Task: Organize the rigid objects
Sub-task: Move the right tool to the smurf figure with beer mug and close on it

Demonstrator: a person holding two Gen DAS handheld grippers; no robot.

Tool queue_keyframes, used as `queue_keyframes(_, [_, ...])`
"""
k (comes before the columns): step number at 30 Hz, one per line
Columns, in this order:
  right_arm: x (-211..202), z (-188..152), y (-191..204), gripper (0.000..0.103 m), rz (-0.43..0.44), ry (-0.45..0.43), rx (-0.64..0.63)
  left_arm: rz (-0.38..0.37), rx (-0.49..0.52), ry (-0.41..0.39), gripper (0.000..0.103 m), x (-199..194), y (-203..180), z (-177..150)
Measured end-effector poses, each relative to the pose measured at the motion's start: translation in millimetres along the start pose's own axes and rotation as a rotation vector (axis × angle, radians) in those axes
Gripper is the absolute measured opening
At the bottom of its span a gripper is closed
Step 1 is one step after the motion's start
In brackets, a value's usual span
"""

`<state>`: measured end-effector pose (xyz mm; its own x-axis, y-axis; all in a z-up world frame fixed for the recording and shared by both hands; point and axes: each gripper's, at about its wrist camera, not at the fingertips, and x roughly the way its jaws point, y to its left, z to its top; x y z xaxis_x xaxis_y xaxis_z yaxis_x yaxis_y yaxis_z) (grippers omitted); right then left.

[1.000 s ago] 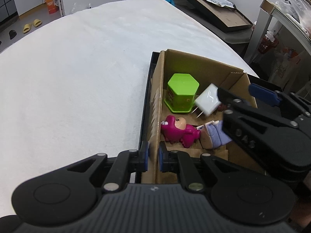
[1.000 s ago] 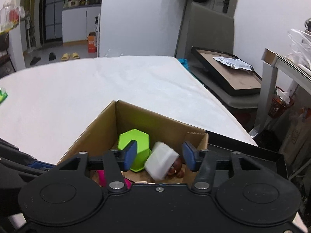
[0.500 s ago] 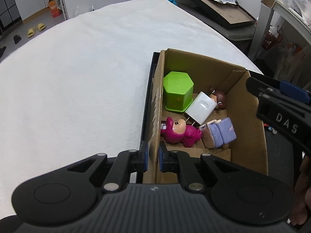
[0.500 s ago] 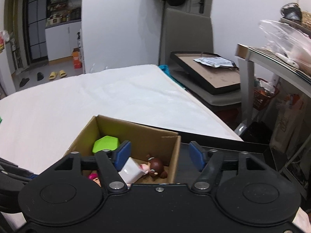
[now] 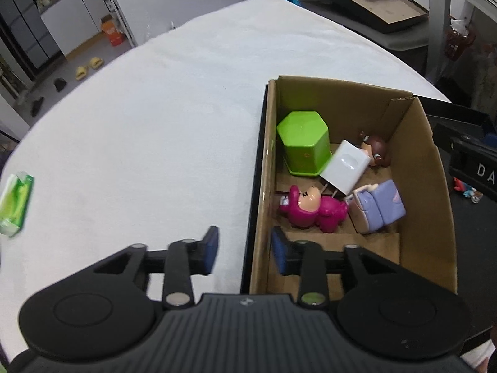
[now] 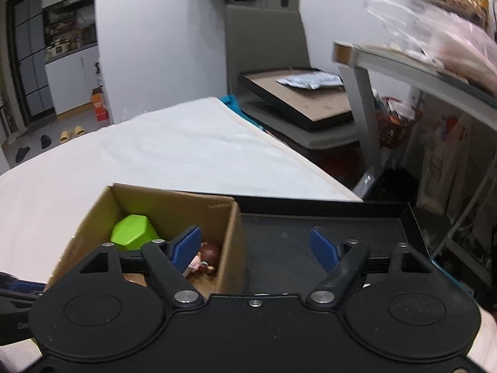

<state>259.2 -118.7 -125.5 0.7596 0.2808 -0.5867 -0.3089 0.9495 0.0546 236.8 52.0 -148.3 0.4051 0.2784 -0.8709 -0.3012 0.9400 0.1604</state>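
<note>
Both tools have let go since a second ago: my left tool (image 5: 243, 253) was pinching the near wall of the cardboard box (image 5: 431, 217) and its jaws have just been opening, so they now straddle that wall narrowly without pressing it. My right tool (image 6: 254, 247) had the white charger (image 5: 344, 168) between its pads; its jaws have just been opening too, they stand wide with nothing between them, and it has swung off toward 3 o'clock over the black tray (image 6: 310, 227).

I judge the left grip was there to steady the box while the right dropped its load (no need for that now).

Inside the box, the charger leans tilted against the green hexagonal pot (image 5: 303, 146) at 11 o'clock, prongs toward the pink figure (image 5: 310, 206) lying at 7 o'clock. A lilac toy (image 5: 377, 206) sits just beside the pink one at 5 o'clock, and a brown-haired figurine (image 5: 374, 150) is tucked in the far corner at 1 o'clock.

Out on the white surface (image 5: 155, 124), a green packet (image 5: 14, 205) lies well apart at 9 o'clock, possibly the next thing to fetch.
</note>
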Motion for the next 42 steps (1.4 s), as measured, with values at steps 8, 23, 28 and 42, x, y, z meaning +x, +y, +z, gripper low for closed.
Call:
queue_keyframes(8, [14,-10,-23,0.083,0.0,0.044,0.07,0.075,0.034,-0.007,0.056,1,-13,2])
queue_keyframes(23, [52,-23,-75,0.085,-0.089,0.176,0.22,0.175,-0.015,0.008,0.062,10,-16,15])
queue_keyframes(28, [72,-36,-78,0.085,-0.154,0.239,0.192,0.193,-0.014,0.007,0.066,12,-16,16])
queue_keyframes(42, [74,-48,-83,0.058,-0.225,0.28,0.144,0.174,0.024,-0.018,0.067,-1,-27,12])
